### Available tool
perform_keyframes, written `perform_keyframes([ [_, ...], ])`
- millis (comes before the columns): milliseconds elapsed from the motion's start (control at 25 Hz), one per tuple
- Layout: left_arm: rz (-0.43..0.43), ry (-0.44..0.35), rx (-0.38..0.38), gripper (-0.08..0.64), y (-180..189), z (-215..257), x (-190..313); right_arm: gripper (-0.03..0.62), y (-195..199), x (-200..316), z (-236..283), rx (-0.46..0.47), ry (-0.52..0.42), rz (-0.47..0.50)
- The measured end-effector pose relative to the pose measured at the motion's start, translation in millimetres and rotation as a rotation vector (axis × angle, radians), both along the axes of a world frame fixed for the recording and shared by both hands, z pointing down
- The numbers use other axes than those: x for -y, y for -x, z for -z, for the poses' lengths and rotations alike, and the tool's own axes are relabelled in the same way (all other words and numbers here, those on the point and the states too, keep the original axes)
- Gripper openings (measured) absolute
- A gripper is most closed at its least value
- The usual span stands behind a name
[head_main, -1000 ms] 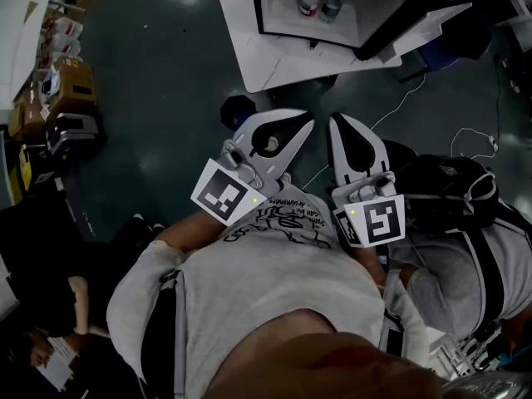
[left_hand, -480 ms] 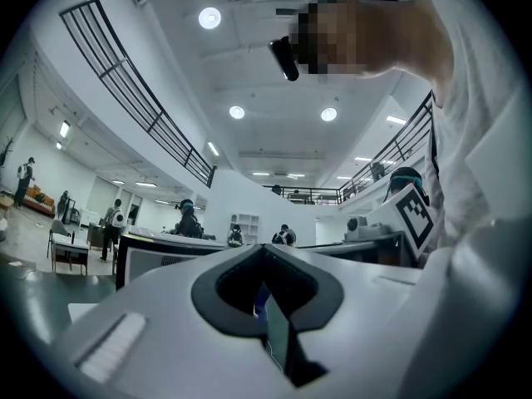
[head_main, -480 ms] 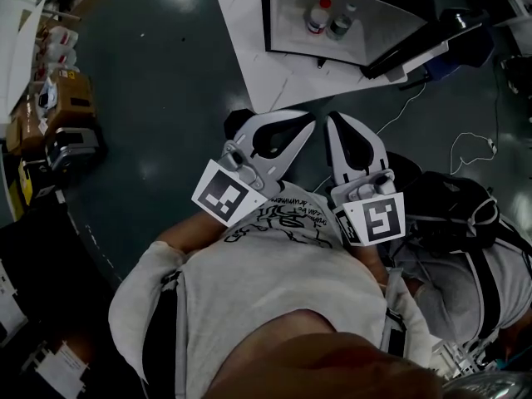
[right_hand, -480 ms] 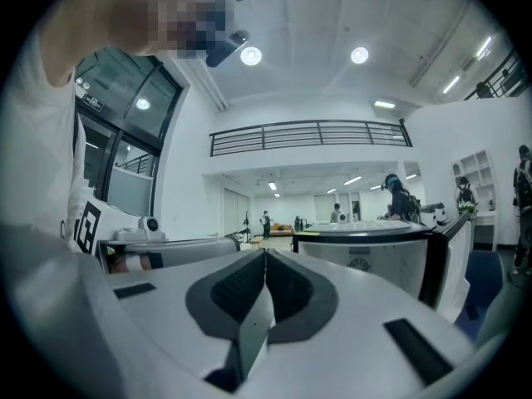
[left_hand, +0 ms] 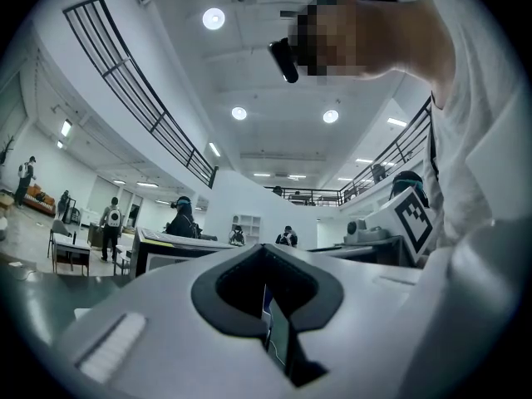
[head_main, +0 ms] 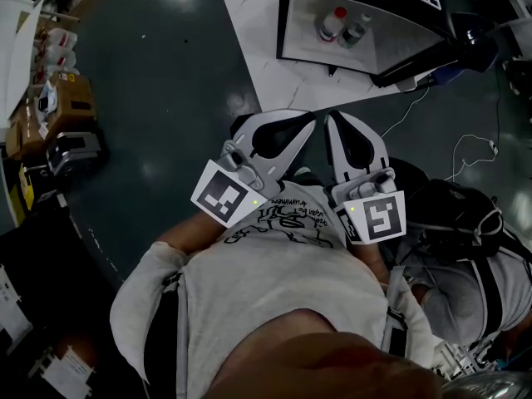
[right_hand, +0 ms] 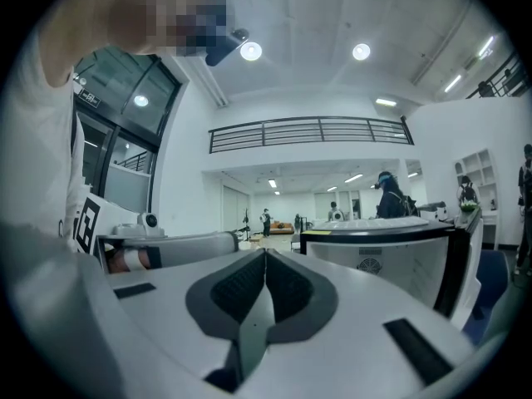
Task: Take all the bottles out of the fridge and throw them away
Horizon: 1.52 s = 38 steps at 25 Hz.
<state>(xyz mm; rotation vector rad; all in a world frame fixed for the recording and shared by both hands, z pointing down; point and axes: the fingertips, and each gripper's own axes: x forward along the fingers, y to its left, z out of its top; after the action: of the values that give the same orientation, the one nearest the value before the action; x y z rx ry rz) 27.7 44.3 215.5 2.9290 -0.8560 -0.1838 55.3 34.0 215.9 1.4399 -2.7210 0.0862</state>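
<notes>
In the head view a small fridge [head_main: 391, 52] stands open on a white slab [head_main: 258, 40] at the top. Two bottles show inside: a white one with a red cap [head_main: 331, 25] and a darker one [head_main: 356, 32]. My left gripper [head_main: 311, 122] and right gripper [head_main: 330, 120] are held side by side in front of my chest, pointing toward the fridge and well short of it. Both are shut with nothing between the jaws, as the left gripper [left_hand: 266, 254] and right gripper [right_hand: 264, 254] show in their own views. The right gripper view shows the fridge's side [right_hand: 391, 252].
Cardboard boxes and a black case [head_main: 66, 115] lie at the left on the dark floor. A black bag [head_main: 453, 210] and a white cable [head_main: 474, 152] sit at the right. People stand far off in both gripper views.
In the head view the fridge and slab have slid to the right and sit a little closer. Both grippers keep their place in front of my chest, still shut.
</notes>
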Motion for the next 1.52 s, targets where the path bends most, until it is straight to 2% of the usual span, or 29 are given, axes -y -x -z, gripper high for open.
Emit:
perform_keyframes([
  [440, 0.012, 0.008, -0.005, 0.009, 10.9, -5.2, 12.9, 0.009, 13.4, 16.3, -2.1, -0.013, 0.002, 0.018],
  [680, 0.027, 0.003, -0.007, 0.009, 4.7, -4.0, 26.1, 0.009, 6.0, 29.2, 1.3, -0.021, -0.011, 0.028],
  [1520, 0.052, 0.002, 0.037, 0.009, -92.1, -7.6, 96.7, 0.009, -93.9, 99.7, -2.4, 0.003, -0.010, 0.035],
])
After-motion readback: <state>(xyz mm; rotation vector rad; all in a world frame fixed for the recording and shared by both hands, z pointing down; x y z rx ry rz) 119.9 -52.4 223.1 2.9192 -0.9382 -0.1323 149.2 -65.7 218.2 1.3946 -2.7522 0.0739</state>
